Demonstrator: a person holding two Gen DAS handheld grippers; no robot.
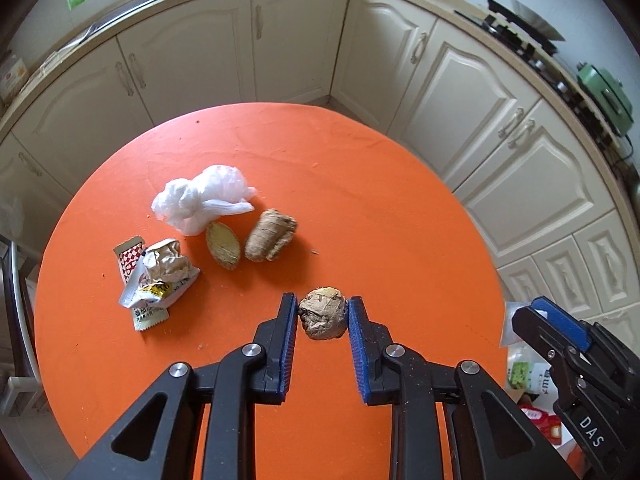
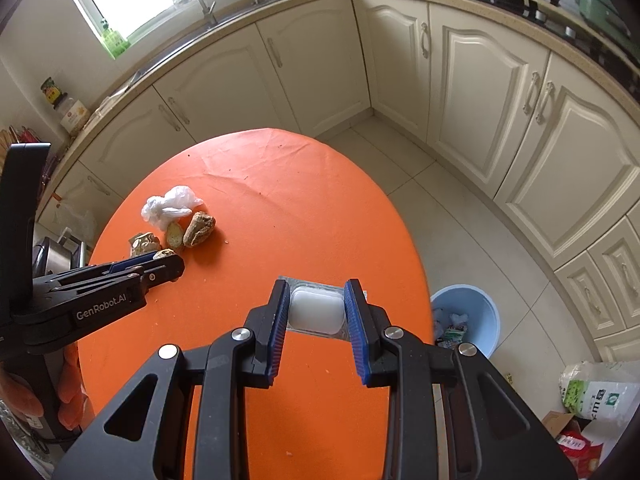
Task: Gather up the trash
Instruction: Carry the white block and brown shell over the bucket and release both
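1. the left gripper is clenched on a lumpy brown piece of ginger root; both blue pads press its sides and it looks held clear of the orange worktop, probably so it can be carried off as trash.
2. the right gripper is clamped on a clear blister pack with a white domed bubble; the pads squeeze the bubble's sides and the flat foil rim sticks out past them, since the bubble is likely the only part thick enough to pinch.
3. in the right wrist view a light blue trash bin stands on the floor at about 3 o'clock from that gripper, just off the worktop's edge. it already holds wrappers, so it is the likely drop point for both loads.
4. trash left on the worktop, seen from the left wrist: a crumpled white plastic bag at 11 o'clock from the gripper, a cut ginger half and a bigger ginger chunk just beside it, and a heap of crumpled snack wrappers at 9 to 10 o'clock.
5. my guess is that the pieces lie bunched together to be picked one at a time. the ginger is knobbly and may twist between the pads; the bag will need a pinch on a fold.
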